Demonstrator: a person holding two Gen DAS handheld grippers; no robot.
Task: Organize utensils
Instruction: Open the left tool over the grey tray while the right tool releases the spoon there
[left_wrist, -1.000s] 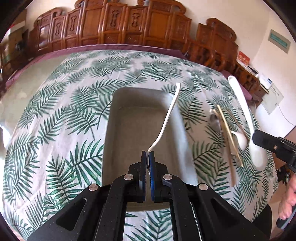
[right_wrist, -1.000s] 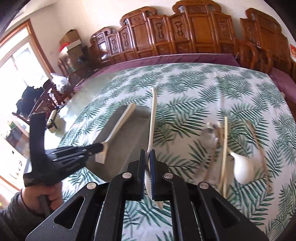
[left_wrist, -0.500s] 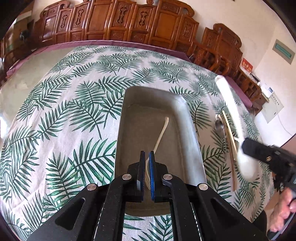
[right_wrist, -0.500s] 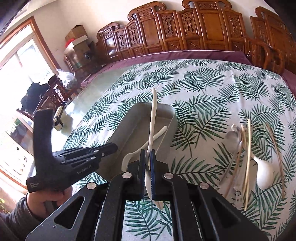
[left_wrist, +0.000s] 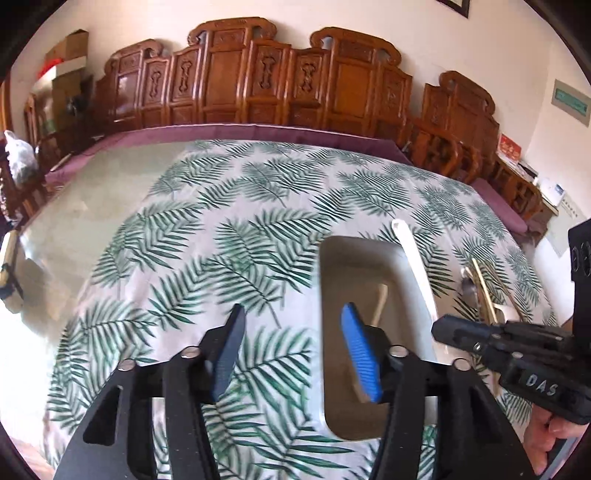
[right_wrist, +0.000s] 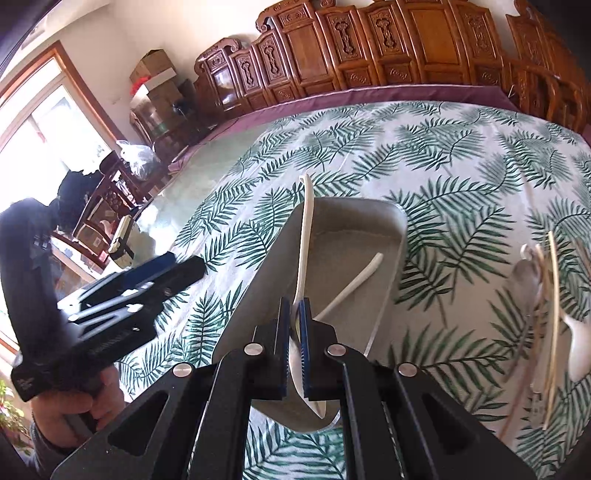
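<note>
**Two spoons at the grey tray**

We see the table (left_wrist: 192, 236) under a leaf-print cloth, carrying a grey tray (right_wrist: 373, 221). Our right hand-held gripper (right_wrist: 294, 314) pinches a long white spoon (right_wrist: 306, 236) above the tray. Our left hand-held gripper (left_wrist: 291, 332) hangs spread, holding nothing. A smaller white spoon (right_wrist: 351, 286) lies inside the tray; loose utensils (right_wrist: 550, 314) lie to its right.

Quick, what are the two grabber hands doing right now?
Left gripper: open, holding nothing, beside the gray tray.
Right gripper: closed on a white spoon, above the tray.
</note>
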